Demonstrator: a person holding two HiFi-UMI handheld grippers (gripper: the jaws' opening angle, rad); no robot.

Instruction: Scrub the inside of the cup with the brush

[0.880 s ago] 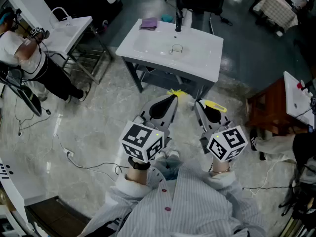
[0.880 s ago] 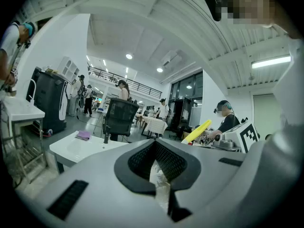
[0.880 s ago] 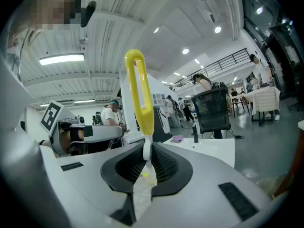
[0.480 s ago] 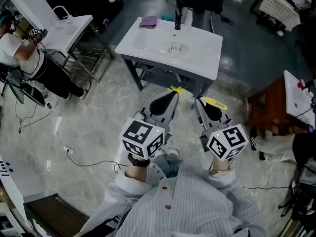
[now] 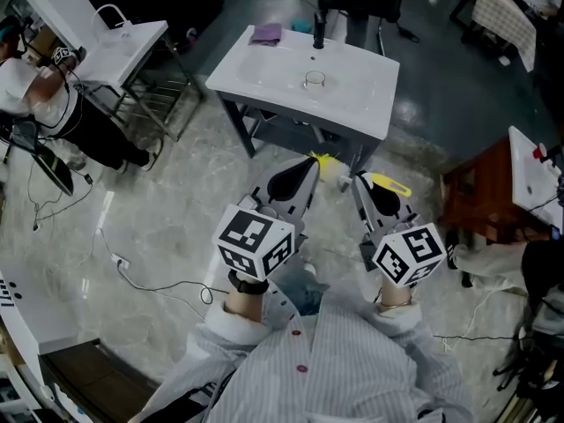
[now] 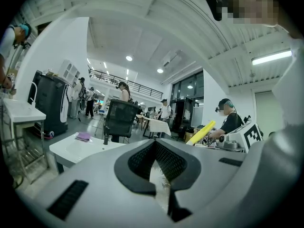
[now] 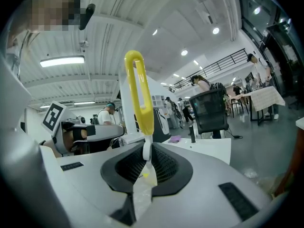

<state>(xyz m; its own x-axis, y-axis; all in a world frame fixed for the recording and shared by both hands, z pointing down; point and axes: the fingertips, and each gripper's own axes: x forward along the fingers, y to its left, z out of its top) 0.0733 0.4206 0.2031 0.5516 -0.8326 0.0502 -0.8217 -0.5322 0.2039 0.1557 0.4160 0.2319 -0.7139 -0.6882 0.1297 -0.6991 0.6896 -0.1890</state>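
My right gripper (image 5: 359,183), clamped on the brush (image 5: 386,185), and left gripper (image 5: 308,167), jaws together, creep nearer the upper-centre cup (image 5: 315,81); scrubbing unstarted.

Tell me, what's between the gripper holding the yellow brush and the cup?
In the head view, only bare floor and the white sink's front edge lie between the right gripper and the glass cup.
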